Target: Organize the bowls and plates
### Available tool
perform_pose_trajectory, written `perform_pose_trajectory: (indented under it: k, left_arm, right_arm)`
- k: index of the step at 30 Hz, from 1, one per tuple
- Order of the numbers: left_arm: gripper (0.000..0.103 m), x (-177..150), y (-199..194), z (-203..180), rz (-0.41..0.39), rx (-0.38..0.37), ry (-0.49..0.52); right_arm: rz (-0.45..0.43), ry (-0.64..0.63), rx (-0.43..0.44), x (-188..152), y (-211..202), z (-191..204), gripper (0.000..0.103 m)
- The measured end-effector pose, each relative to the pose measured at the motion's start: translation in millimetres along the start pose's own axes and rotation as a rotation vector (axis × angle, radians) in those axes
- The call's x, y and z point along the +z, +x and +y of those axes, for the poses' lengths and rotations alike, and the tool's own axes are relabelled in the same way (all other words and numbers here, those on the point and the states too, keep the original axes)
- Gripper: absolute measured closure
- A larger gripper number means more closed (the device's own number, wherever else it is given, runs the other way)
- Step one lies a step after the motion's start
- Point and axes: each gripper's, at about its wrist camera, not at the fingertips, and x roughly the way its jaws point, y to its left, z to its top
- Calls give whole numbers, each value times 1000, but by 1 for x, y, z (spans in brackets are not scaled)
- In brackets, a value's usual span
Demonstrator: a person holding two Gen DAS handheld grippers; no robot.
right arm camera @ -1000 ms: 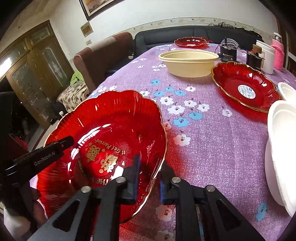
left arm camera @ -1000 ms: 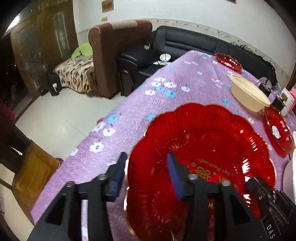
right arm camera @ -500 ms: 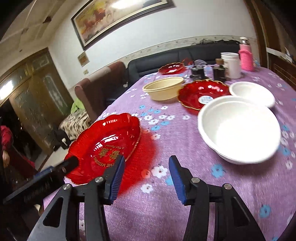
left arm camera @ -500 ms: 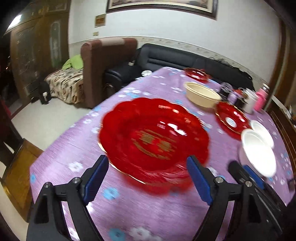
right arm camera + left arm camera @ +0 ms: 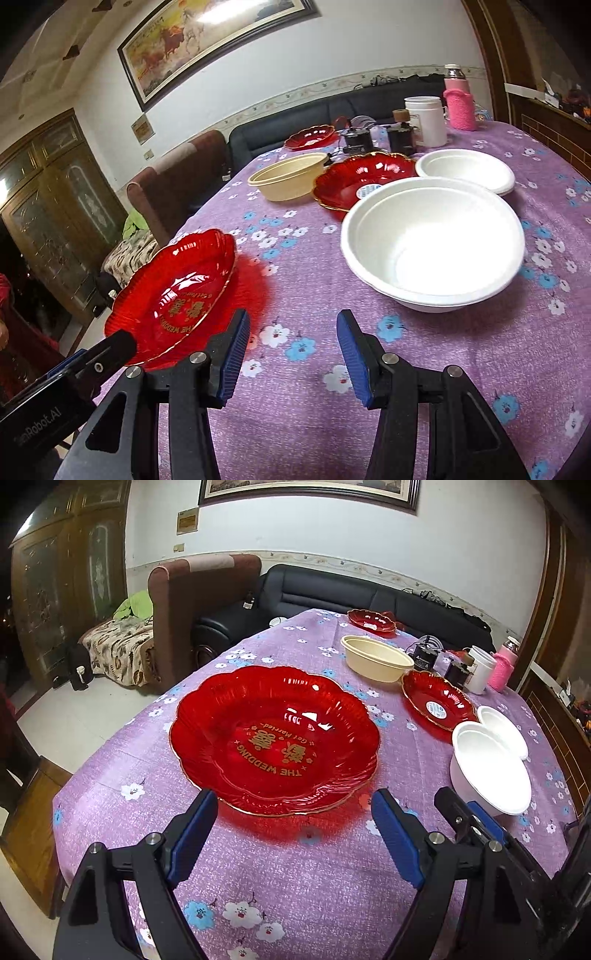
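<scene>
Both grippers, left gripper [image 5: 293, 829] and right gripper [image 5: 290, 354], jaws spread, empty. Big scalloped red plastic plate [image 5: 273, 738] sits just ahead of left jaws. Imo slick rim could slip if pinched shallow.

Both views are sharp and evenly lit by indoor light from above, which puts white glare spots on the big red plate [image 5: 275, 738] and washes the inside of the white bowl [image 5: 432, 240] nearly featureless. The plate throws a red-tinted shadow onto the near tablecloth [image 5: 303, 878], and glare streaks across the framed painting [image 5: 210, 40] on the far wall. Fisheye distortion bends the walls and table edges, the corners fall to black, and the far left of the room is dim.
</scene>
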Motion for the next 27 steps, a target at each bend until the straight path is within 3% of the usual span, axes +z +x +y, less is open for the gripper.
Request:
perform_pose_trajectory:
  k: [12,19,27]
  left_arm:
    - [18,-4,-8,-9,5,19,18]
    - [18,-6,-11,-23,-35,98,104]
    - [18,-8,-8,-22,-34,108,111]
  right_arm:
    - [4,8,-2,-4,2,-5,50]
    - [4,-3,-7,-5,3,-5,49]
    - [12,-10,-15,-6,6,-4,48]
